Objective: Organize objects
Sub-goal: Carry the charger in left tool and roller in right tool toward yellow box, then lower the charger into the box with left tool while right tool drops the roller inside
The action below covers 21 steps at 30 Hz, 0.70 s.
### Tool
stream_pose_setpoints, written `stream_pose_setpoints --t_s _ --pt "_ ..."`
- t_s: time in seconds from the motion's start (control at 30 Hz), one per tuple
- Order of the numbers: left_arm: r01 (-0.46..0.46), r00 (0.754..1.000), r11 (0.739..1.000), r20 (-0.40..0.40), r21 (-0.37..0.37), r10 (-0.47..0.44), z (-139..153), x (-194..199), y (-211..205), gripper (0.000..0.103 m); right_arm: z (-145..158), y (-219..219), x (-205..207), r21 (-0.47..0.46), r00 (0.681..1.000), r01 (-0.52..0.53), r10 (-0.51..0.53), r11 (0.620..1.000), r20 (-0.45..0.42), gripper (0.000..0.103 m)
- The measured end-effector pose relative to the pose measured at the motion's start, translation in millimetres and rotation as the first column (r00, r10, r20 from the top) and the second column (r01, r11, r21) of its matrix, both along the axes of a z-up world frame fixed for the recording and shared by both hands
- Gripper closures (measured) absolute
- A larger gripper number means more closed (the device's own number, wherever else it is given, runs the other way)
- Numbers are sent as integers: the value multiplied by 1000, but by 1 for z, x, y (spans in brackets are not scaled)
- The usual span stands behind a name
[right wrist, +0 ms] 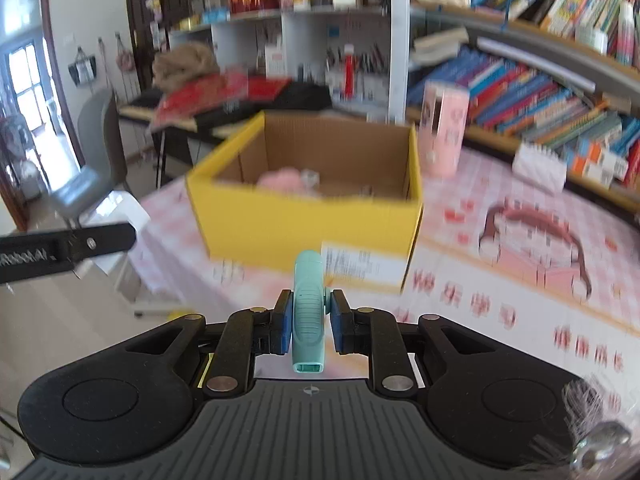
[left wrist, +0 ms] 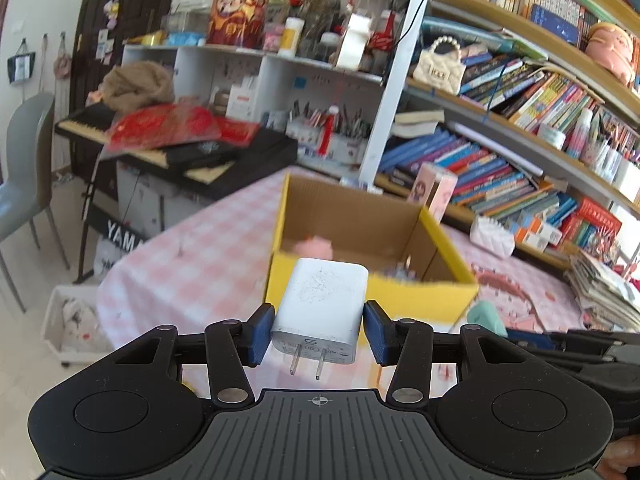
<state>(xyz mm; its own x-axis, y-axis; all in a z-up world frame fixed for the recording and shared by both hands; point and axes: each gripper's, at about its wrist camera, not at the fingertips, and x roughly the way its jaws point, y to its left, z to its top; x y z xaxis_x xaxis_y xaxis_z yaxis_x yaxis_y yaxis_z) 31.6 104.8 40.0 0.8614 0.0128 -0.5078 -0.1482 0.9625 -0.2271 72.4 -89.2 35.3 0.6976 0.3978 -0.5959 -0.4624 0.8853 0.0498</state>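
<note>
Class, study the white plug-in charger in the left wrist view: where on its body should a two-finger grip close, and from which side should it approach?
Grip the white charger across its two narrow side faces, near the pronged end, as the left hand-held gripper does. Those faces are flat and parallel, so the pads sit flush. Approach from the prong end, prongs pointing back between the fingers, leaving the rounded far end free to enter the yellow box.

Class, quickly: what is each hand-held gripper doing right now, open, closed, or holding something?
Left hand-held gripper: closed on the white charger.
Right hand-held gripper: closed on the teal gadget.
</note>
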Motion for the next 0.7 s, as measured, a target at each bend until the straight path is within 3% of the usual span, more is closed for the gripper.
stream_pose_setpoints --t_s 0.3,0.57,0.7 --pt "-10 999 999 39 42 9 10 70 -11 56 22 10 76 36 996 -10 7 999 84 85" --pt "-30 999 996 -17 80 32 -5 124 -17 56 1 27 133 -45 993 -59 64 997 99 85" --pt "-34 997 995 -63 92 40 -16 147 -19 56 -15 35 156 -83 995 -80 84 993 50 85"
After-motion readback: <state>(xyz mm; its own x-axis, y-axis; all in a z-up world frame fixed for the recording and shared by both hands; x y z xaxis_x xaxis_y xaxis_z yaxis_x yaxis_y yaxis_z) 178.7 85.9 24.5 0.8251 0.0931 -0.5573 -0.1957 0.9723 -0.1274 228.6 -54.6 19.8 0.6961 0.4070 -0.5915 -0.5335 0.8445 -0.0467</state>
